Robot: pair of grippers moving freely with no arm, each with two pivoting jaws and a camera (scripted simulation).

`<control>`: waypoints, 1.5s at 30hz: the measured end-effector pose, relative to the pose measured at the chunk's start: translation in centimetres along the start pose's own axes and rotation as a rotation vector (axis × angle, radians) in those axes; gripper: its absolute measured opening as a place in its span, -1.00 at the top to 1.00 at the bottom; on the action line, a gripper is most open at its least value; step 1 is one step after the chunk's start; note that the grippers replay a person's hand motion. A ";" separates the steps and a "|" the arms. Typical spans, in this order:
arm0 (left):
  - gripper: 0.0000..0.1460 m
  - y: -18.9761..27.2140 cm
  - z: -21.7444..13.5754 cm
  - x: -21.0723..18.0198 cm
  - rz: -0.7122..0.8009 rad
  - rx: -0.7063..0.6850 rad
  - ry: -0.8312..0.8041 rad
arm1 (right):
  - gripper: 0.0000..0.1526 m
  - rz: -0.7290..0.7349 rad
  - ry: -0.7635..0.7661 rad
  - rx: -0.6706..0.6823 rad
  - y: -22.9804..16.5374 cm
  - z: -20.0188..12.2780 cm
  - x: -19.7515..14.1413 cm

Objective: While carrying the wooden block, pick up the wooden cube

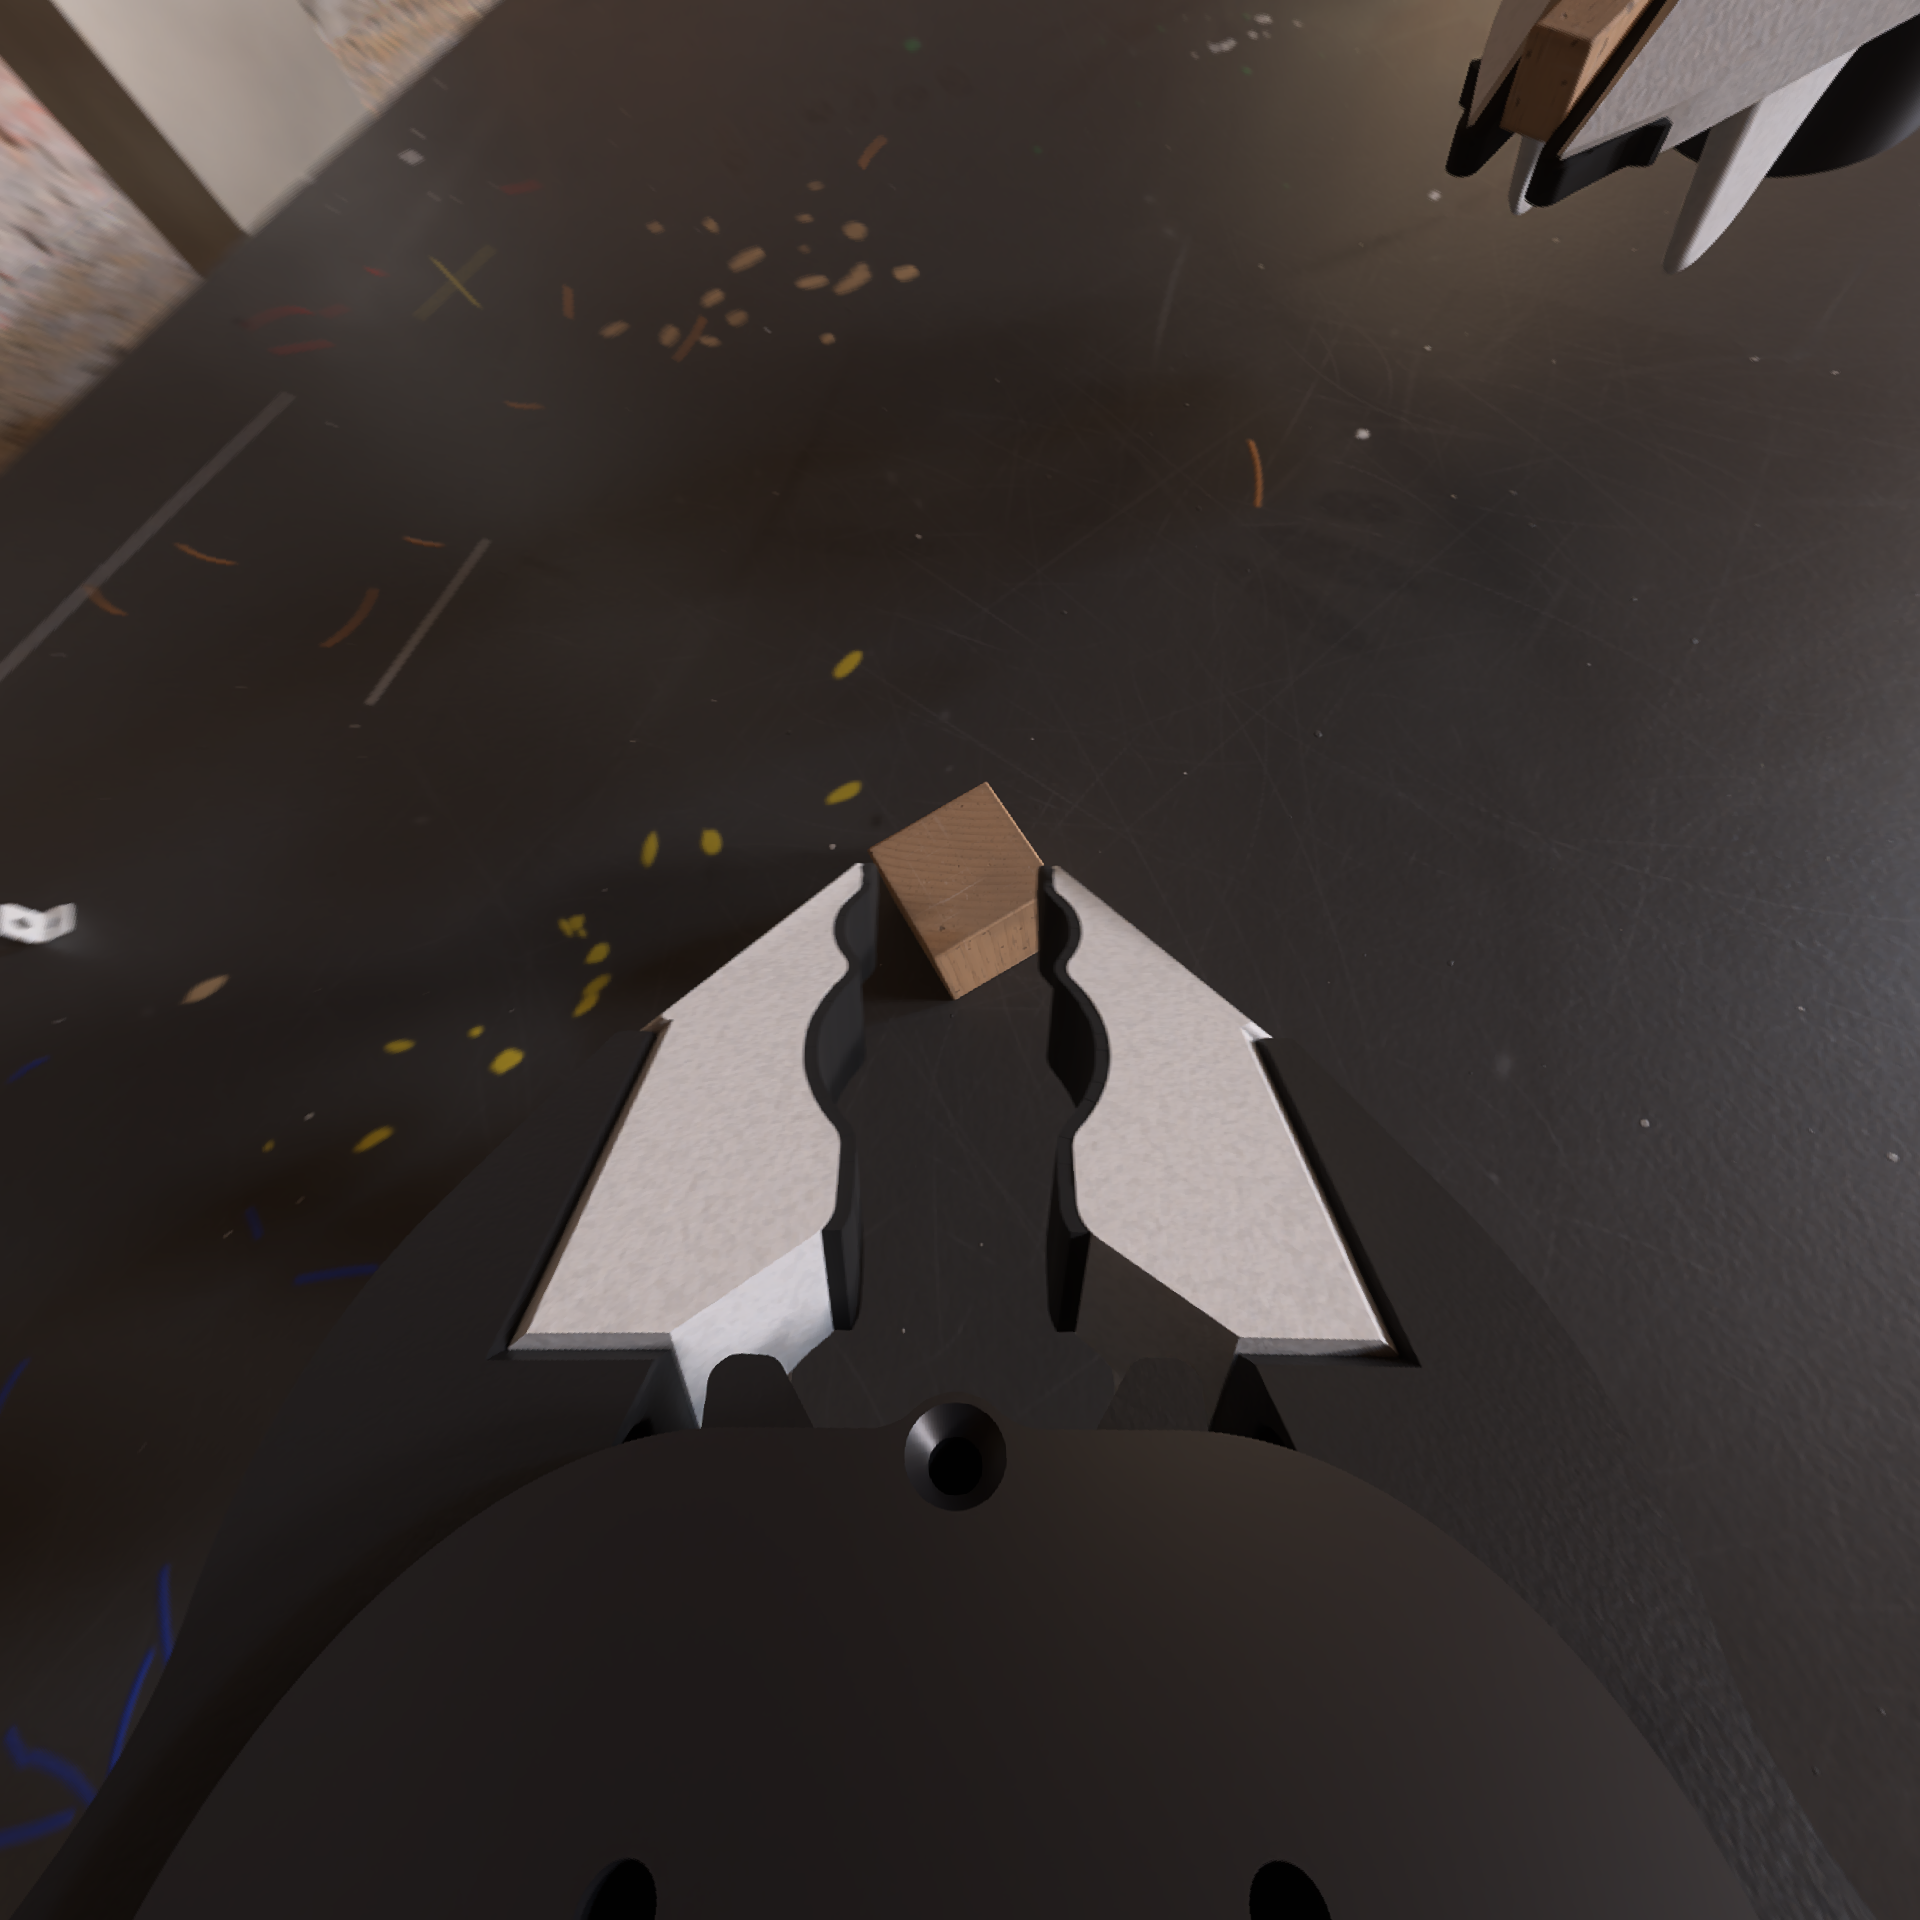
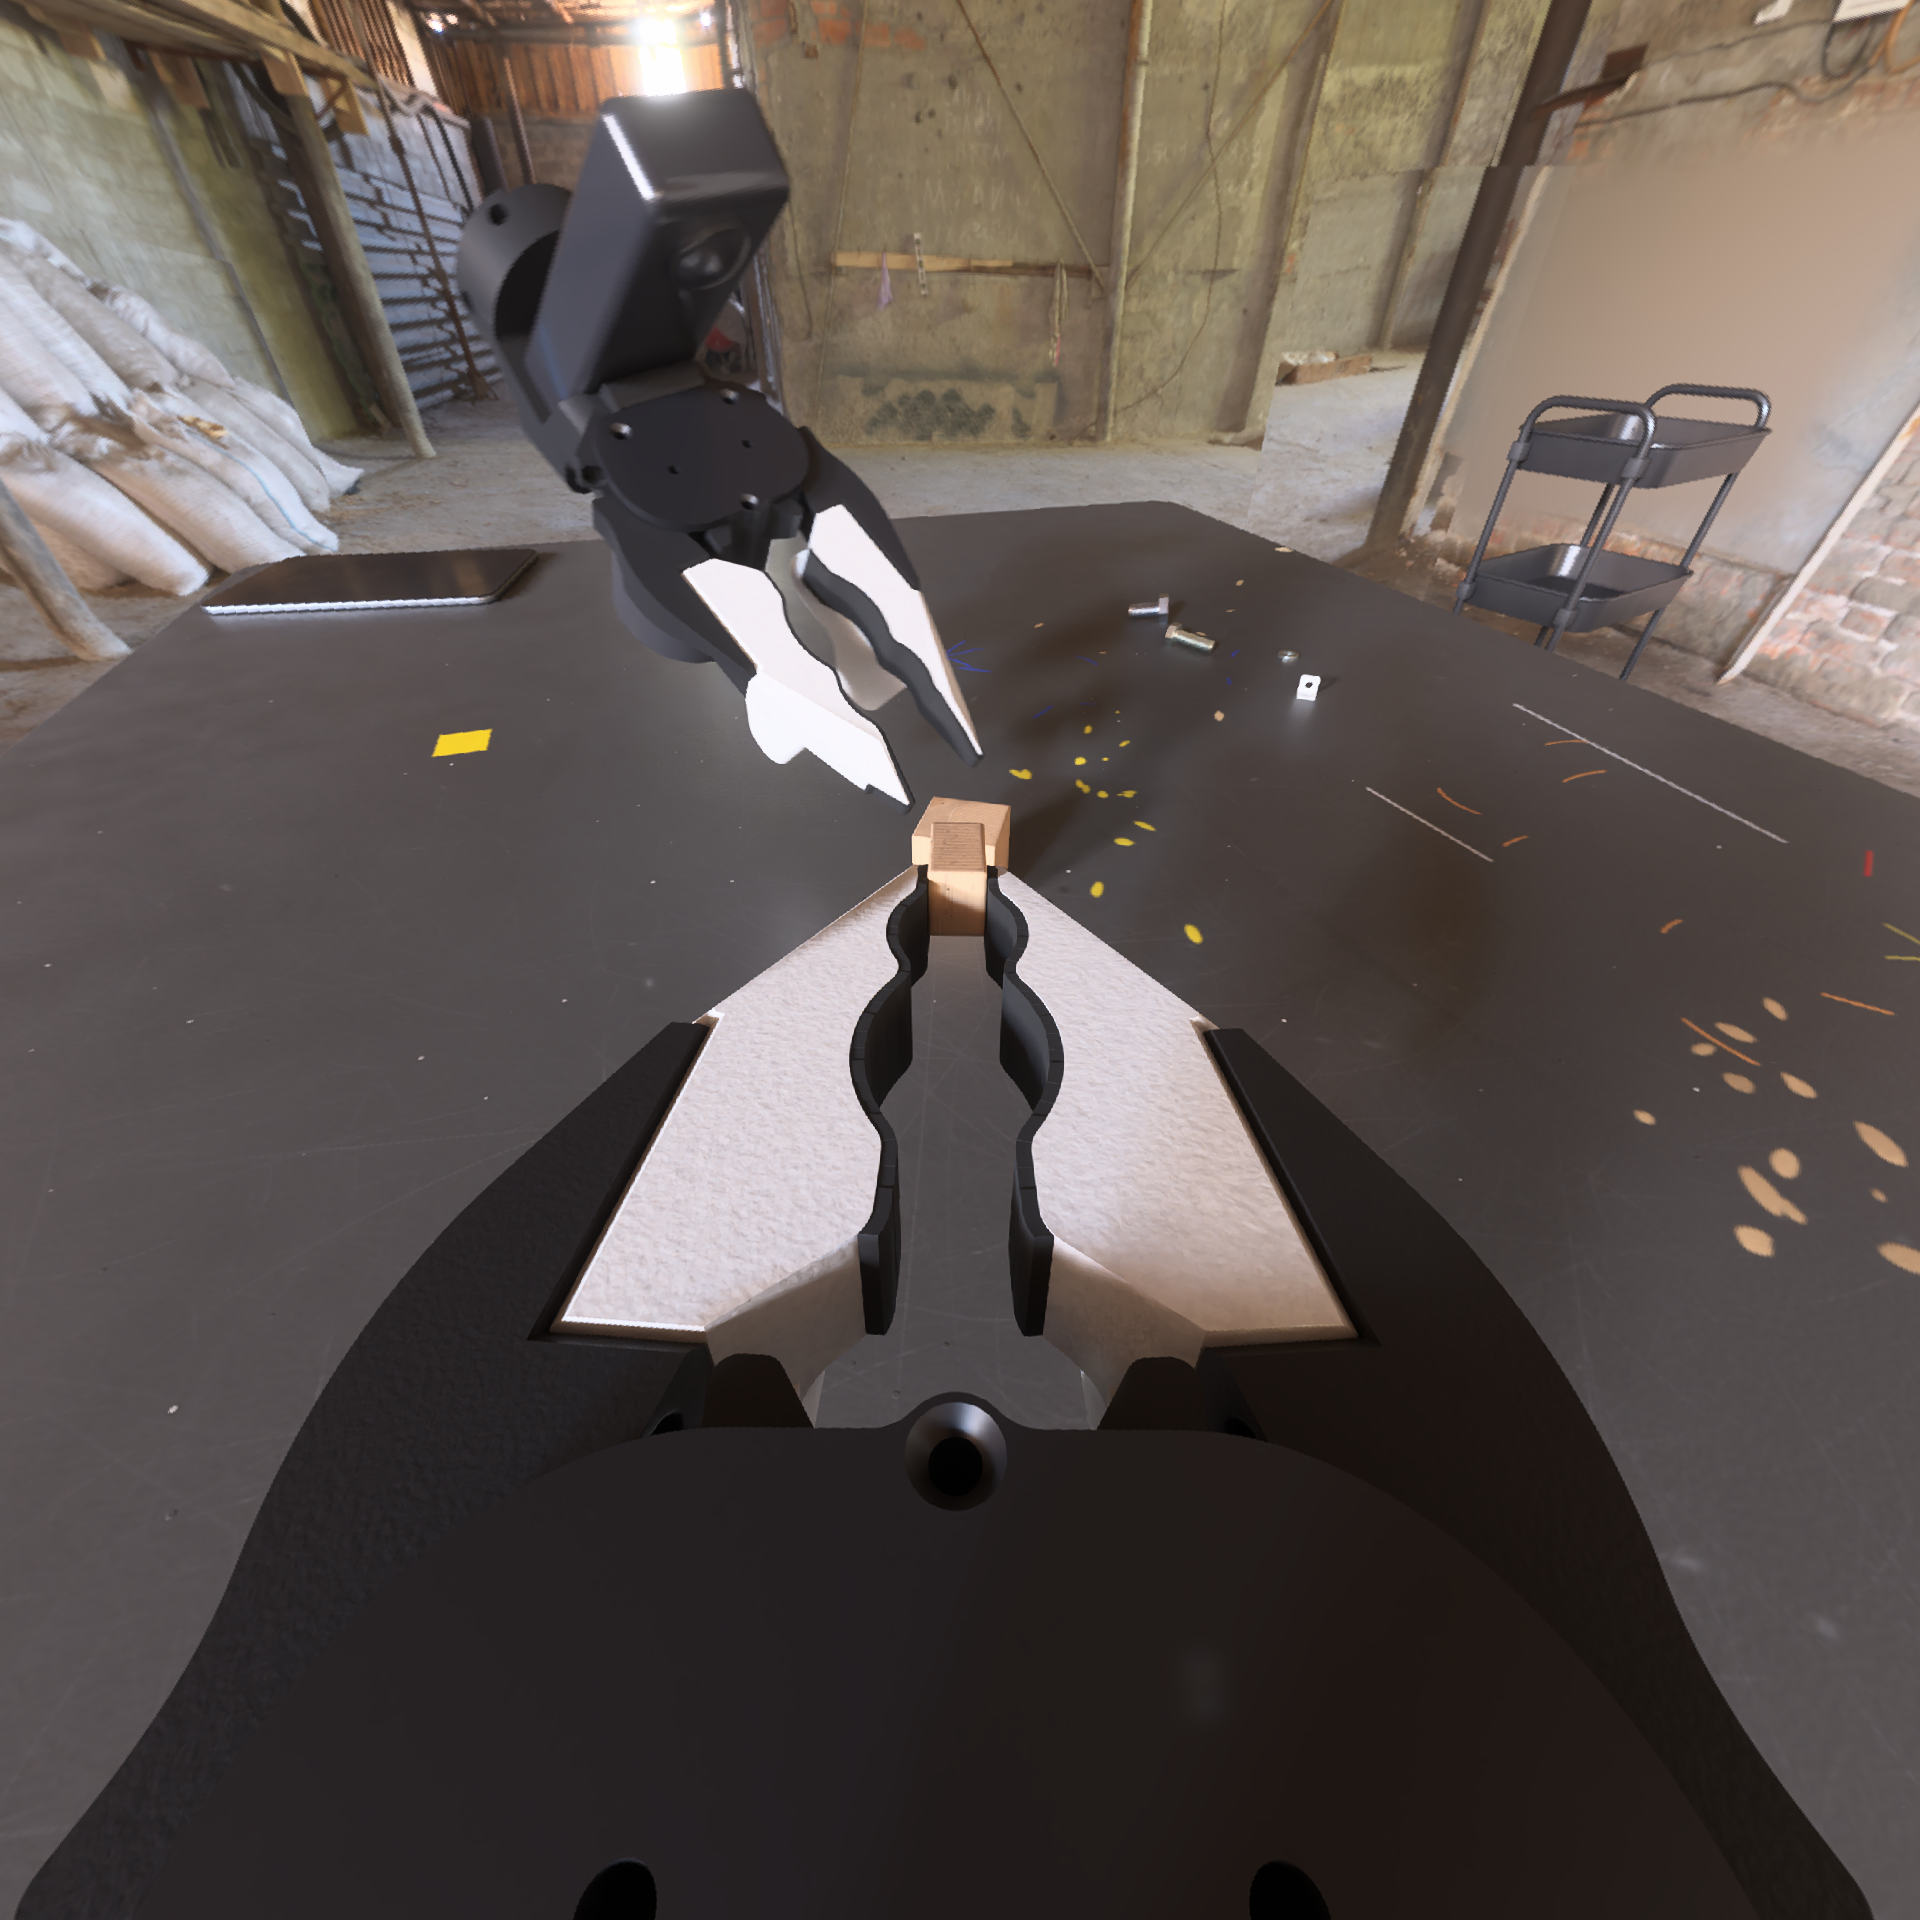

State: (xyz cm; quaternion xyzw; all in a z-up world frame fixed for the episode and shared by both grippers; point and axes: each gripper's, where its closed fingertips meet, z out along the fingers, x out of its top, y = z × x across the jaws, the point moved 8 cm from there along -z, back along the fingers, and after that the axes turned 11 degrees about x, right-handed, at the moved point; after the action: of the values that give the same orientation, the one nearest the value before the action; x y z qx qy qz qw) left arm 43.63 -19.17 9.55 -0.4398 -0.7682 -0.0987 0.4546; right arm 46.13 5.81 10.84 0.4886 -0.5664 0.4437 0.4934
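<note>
The wooden cube (image 1: 951,883) rests on the dark table (image 1: 1351,779), turned at an angle. My left gripper (image 1: 954,875) is open, angled down at it, with one fingertip on each side of the cube. In the right wrist view the left gripper (image 2: 940,779) hovers right at the cube (image 2: 1001,826), which peeks out behind my held block. My right gripper (image 2: 956,883) is shut on the wooden block (image 2: 956,883) and holds it above the table. In the left wrist view the right gripper (image 1: 1507,171) shows at the top right with the block (image 1: 1558,52).
A dark flat slab (image 2: 374,582) lies at the table's far left. Bolts (image 2: 1174,629) and a small white piece (image 2: 1307,686) lie far right. A yellow square (image 2: 462,743) marks the table. A black cart (image 2: 1621,499) and white sacks (image 2: 135,447) stand beyond the table.
</note>
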 end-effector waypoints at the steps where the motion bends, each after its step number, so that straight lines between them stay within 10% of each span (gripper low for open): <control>1: 0.49 -0.1 0.4 0.1 -0.001 -0.030 -0.015 | 0.88 0.005 -0.001 0.003 0.0 0.0 -0.1; 12: -0.02 -2.0 4.7 1.6 0.422 -0.364 -0.202 | 0.88 -0.008 -0.049 0.018 -0.4 0.6 -0.4; 23: -0.36 -0.1 2.3 2.0 0.219 -0.526 -0.298 | 0.88 -0.008 -0.048 0.024 -0.5 0.5 -0.4; 34: -0.01 -1.4 3.3 1.8 0.869 -0.527 -0.265 | 0.88 0.012 -0.048 0.038 -0.5 0.6 -0.5; 45: 0.55 -0.9 5.6 3.6 0.935 -0.659 -0.503 | 0.88 0.003 -0.030 0.025 -0.4 -0.1 -0.1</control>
State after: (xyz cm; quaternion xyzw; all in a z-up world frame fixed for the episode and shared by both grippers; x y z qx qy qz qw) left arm 38.79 -14.49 9.39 -0.8564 -0.5072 -0.0145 0.0954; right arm 46.58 5.85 10.80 0.5004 -0.5688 0.4444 0.4780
